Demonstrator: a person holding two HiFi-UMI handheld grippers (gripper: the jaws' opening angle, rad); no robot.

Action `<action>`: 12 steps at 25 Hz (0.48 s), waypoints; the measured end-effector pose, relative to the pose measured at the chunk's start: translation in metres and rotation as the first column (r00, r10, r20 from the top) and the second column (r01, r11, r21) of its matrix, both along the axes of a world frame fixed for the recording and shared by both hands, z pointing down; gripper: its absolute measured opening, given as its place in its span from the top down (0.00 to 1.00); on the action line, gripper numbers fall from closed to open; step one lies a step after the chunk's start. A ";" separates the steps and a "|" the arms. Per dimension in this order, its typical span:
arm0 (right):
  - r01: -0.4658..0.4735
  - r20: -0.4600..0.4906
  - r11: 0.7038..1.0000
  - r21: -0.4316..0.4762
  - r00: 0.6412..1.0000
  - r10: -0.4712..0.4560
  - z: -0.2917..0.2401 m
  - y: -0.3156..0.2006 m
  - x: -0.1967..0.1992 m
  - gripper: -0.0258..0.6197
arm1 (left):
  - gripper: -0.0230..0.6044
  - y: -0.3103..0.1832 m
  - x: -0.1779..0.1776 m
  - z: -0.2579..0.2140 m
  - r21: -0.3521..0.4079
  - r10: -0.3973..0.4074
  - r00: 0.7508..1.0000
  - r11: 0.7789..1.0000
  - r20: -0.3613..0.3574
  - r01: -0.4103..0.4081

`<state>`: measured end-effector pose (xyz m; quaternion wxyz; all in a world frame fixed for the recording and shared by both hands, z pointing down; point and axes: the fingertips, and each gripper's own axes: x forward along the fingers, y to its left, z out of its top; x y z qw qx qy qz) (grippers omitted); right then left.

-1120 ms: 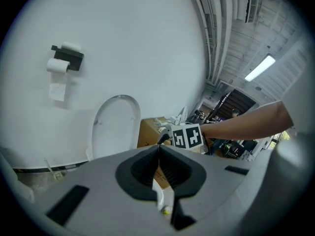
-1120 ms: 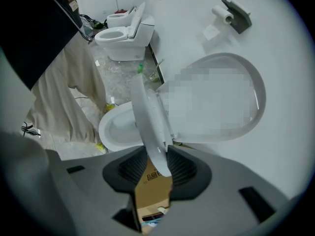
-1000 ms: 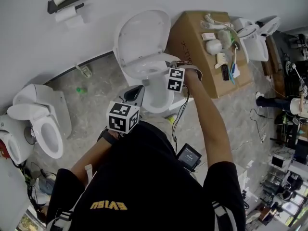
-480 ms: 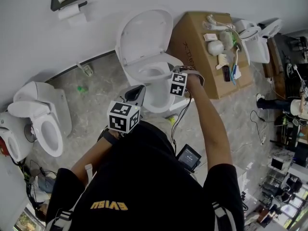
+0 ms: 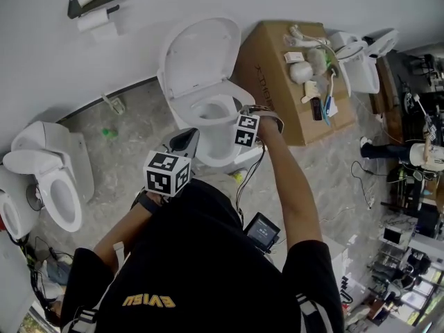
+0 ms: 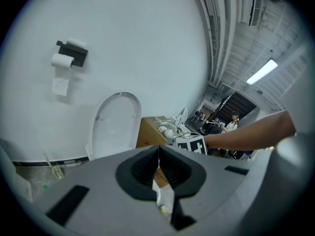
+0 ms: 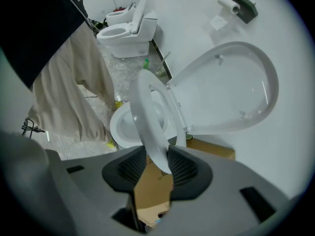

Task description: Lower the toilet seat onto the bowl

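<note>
A white toilet stands in the middle of the head view, its lid (image 5: 198, 50) upright against the wall. The seat ring (image 5: 187, 105) hangs tilted partway above the bowl (image 5: 216, 152). My right gripper (image 5: 244, 127) points steeply down at the seat's right edge. In the right gripper view my right gripper (image 7: 157, 154) is shut on the rim of the seat (image 7: 150, 117), with the lid (image 7: 231, 92) behind it and the bowl (image 7: 120, 127) below. My left gripper (image 5: 187, 139) hovers before the bowl's left front; in its own view the left gripper (image 6: 158, 156) is shut and empty.
A cardboard box (image 5: 274, 71) with several small items on top stands right of the toilet. Other toilets stand at the left (image 5: 55, 179) and the far right (image 5: 357, 57). A paper holder (image 5: 94, 2) hangs on the wall. A small device (image 5: 262, 231) hangs at the person's waist.
My right gripper has moved down and toward the bowl with the seat rim in it, so the seat tilts lower. My left gripper has stayed where it was.
</note>
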<state>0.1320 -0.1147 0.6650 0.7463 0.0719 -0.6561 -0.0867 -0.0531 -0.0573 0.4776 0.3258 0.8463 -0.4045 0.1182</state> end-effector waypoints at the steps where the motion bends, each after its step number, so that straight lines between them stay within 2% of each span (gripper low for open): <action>1: 0.004 -0.001 1.000 -0.008 1.000 -0.004 0.002 0.002 -0.003 0.74 | 0.94 0.001 -0.002 0.000 -0.002 -0.002 1.000 1.000 0.005 0.002; 6: 0.015 -0.017 0.999 -0.030 1.000 -0.015 0.002 0.007 0.005 0.74 | 0.94 0.003 0.013 -0.006 0.018 0.012 1.000 1.000 0.015 -0.012; 12: 0.007 -0.032 0.997 -0.077 0.999 -0.009 0.012 0.020 0.009 0.73 | 0.94 0.000 0.008 -0.003 0.001 -0.001 1.000 1.000 -0.001 0.001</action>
